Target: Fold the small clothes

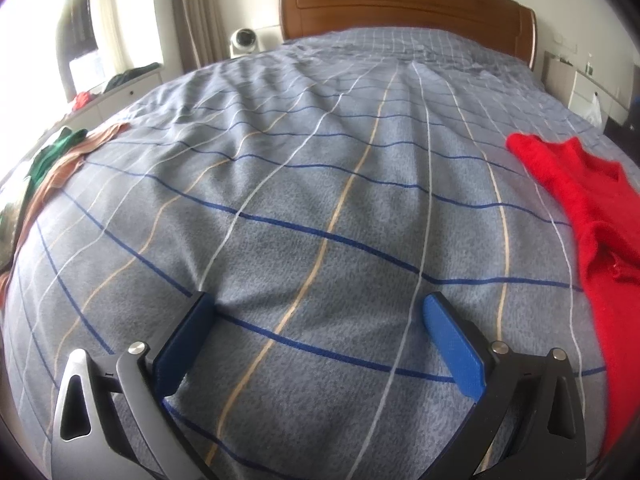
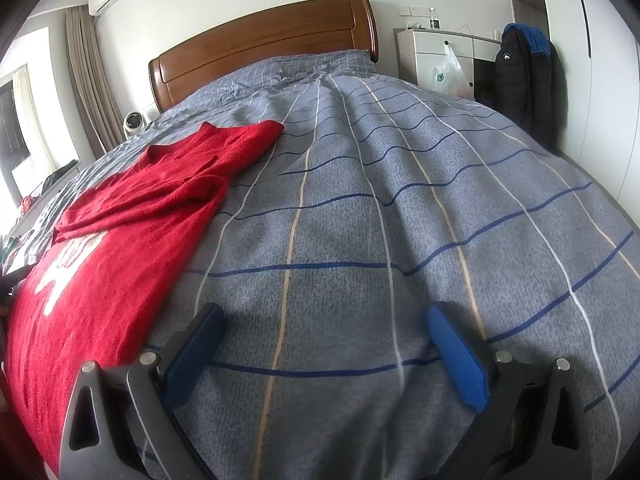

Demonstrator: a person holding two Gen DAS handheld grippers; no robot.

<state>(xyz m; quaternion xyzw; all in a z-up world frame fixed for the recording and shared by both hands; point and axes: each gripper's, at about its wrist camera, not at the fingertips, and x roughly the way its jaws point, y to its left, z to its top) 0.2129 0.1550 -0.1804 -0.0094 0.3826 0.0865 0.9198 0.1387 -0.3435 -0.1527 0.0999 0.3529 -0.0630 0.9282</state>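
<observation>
A red knit sweater [image 2: 132,220] with a white print lies spread on the grey checked bedspread [image 2: 360,200], one sleeve folded across its body. It fills the left of the right wrist view and shows at the right edge of the left wrist view [image 1: 592,216]. My left gripper [image 1: 318,304] is open and empty, low over bare bedspread [image 1: 304,184], left of the sweater. My right gripper [image 2: 324,314] is open and empty over bare bedspread, just right of the sweater's hem.
A green and tan pile of clothes [image 1: 52,164] lies at the bed's left edge. A wooden headboard [image 1: 400,4] stands at the far end. A white cabinet with a plastic bag [image 2: 448,68] and hanging dark jackets [image 2: 524,76] stand to the right.
</observation>
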